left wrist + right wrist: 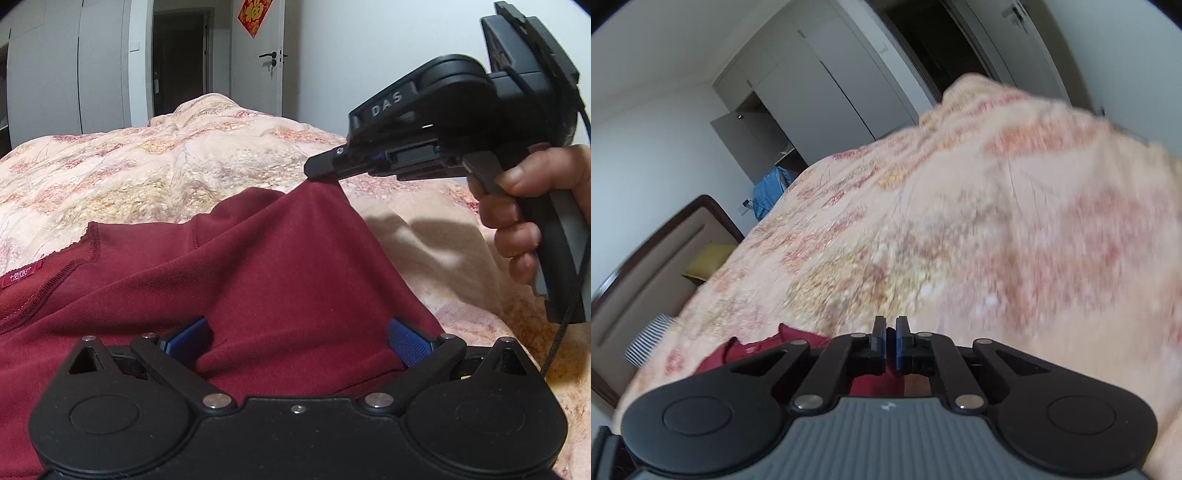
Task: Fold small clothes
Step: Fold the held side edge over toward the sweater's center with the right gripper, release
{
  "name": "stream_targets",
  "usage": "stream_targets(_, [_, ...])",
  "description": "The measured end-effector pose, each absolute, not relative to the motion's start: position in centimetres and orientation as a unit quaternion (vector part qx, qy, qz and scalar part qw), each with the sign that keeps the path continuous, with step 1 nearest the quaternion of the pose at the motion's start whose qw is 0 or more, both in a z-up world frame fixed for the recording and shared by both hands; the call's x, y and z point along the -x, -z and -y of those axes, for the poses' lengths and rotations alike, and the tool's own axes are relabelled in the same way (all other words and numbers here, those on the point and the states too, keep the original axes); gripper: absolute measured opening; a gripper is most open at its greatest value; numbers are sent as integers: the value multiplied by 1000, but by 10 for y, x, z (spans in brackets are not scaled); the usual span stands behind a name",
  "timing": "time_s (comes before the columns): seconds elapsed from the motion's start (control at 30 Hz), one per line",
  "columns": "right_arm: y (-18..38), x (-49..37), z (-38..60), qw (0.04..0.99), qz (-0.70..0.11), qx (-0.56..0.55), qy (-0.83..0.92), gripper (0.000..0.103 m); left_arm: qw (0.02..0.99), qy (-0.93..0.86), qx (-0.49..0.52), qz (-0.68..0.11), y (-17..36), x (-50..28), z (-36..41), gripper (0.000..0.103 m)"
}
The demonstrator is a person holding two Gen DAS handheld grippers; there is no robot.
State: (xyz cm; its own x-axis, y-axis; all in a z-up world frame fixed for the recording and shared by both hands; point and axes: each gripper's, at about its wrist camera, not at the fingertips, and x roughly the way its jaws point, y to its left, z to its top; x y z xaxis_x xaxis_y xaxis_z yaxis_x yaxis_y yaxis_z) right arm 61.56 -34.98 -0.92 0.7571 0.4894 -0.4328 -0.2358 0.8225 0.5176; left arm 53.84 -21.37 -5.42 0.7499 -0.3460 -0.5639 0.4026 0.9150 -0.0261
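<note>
Floral bedding [184, 162] covers the bed, and a maroon shirt [258, 266] lies on it close under the left gripper [297, 343]. That gripper's blue pads stand spread, with a fold of shirt bulging between them, unpinched. Farther on, the right gripper [319, 168], held in a hand [517, 218], is pressed together on a corner of the shirt, lifted into a peak. Beyond stand a wardrobe [66, 70] and a door [266, 62].

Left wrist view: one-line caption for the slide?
Right gripper pinches a corner of the maroon shirt up off the floral bedspread; left gripper open, cloth between its fingers.
</note>
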Motion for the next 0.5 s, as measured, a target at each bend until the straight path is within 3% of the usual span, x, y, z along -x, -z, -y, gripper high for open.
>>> stream_targets(0.17, [14,-619,346,911,-310,-195,-189,10,928,213,-17,-306,42,-539,201,102])
stream_targets(0.27, [14,-610,360,911,-309,-212,-172,26,923,213,25,-320,25,-535,184,102])
stream_targets(0.33, [10,-600,368,912,-310,-211,-163,50,921,206,56,-325,10,-531,169,102])
stream_targets(0.5, [-7,-560,368,916,-313,-194,-159,78,933,156,76,-314,-30,-509,126,102])
